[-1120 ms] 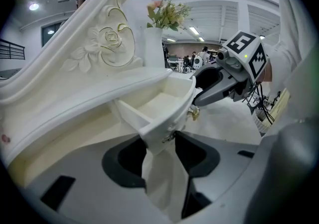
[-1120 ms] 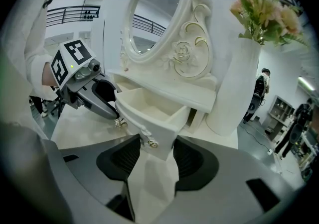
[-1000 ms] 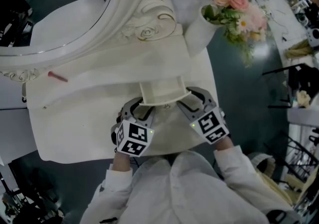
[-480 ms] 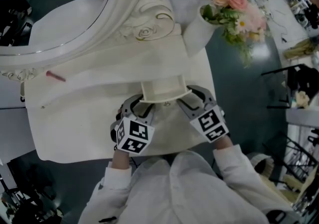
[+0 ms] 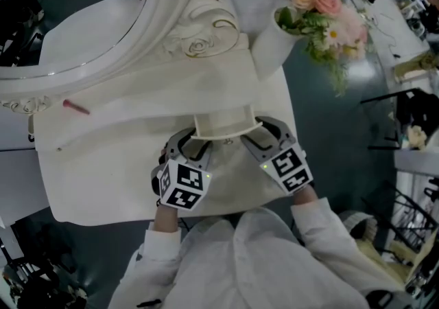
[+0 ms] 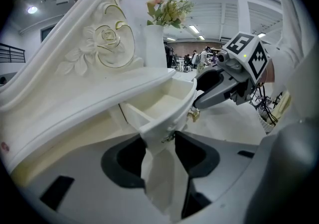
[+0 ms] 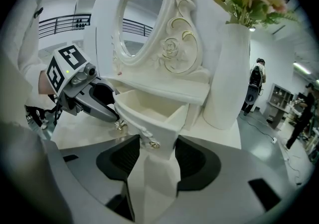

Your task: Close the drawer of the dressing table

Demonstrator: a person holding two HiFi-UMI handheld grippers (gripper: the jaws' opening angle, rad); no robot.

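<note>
The small white dressing table (image 5: 206, 84) stands on a cream tabletop, its drawer (image 5: 223, 124) pulled out toward me. My left gripper (image 5: 194, 143) sits at the drawer's left front corner and my right gripper (image 5: 263, 130) at its right front corner. In the left gripper view the drawer (image 6: 159, 106) shows empty, and its corner lies between the open jaws of the left gripper (image 6: 162, 141). In the right gripper view the other corner of the drawer (image 7: 149, 113), with a small gold knob (image 7: 155, 144), lies between the open jaws of the right gripper (image 7: 152, 151).
A white vase (image 5: 273, 45) with pink flowers (image 5: 322, 16) stands right of the dressing table. The oval mirror frame (image 5: 147, 23) rises behind it. A small pink object (image 5: 77, 106) lies at the left. The tabletop's front edge (image 5: 123, 217) is close to me.
Both grippers have stayed at the drawer's front corners. The right one has rolled slightly.
</note>
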